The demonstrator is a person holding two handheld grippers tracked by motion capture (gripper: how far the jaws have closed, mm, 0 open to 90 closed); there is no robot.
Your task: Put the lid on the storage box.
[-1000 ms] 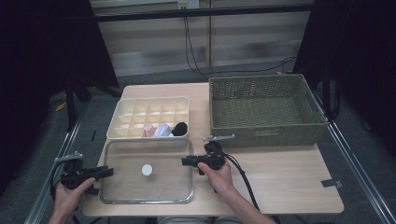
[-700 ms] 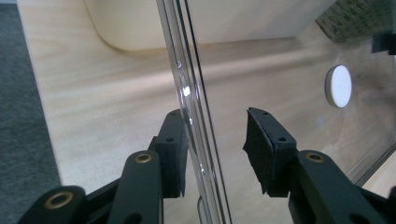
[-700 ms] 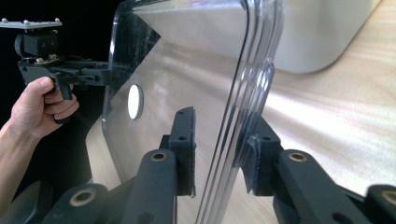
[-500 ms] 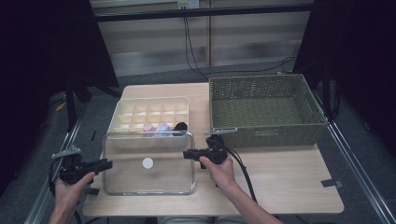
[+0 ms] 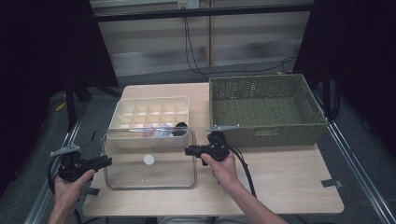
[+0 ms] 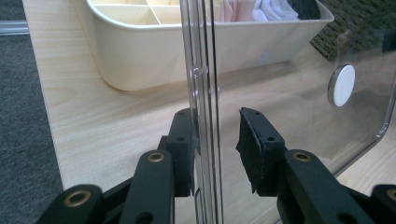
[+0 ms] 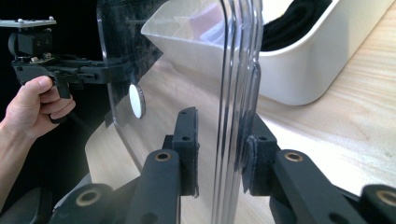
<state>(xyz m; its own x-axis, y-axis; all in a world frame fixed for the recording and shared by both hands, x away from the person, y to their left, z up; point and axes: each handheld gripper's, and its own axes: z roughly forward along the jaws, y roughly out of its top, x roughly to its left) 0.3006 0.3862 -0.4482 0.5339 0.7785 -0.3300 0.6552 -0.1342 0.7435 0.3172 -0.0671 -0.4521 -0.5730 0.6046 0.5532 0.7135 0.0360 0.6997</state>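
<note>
From above, a clear plastic lid (image 5: 149,158) hangs over the desk (image 5: 280,177) just in front of the cream divider tray (image 5: 149,109), its far edge overlapping the tray's near wall. The left hand-held gripper (image 5: 105,162) is at the lid's left edge and the right hand-held gripper (image 5: 189,150) at its right edge.

The left gripper view shows what the high view cannot: the lid's rim (image 6: 205,93) stands between the jaws, one pad against it and the other off it, so this grip is not clenched, though the jaws have just been closing. It also shows a white round knob (image 6: 342,85) on the lid.

In the right gripper view the lid rim (image 7: 238,93) sits between the jaws; one pad touches, the other stands slightly clear.

A green wicker basket (image 5: 266,109) sits right of the tray.
</note>
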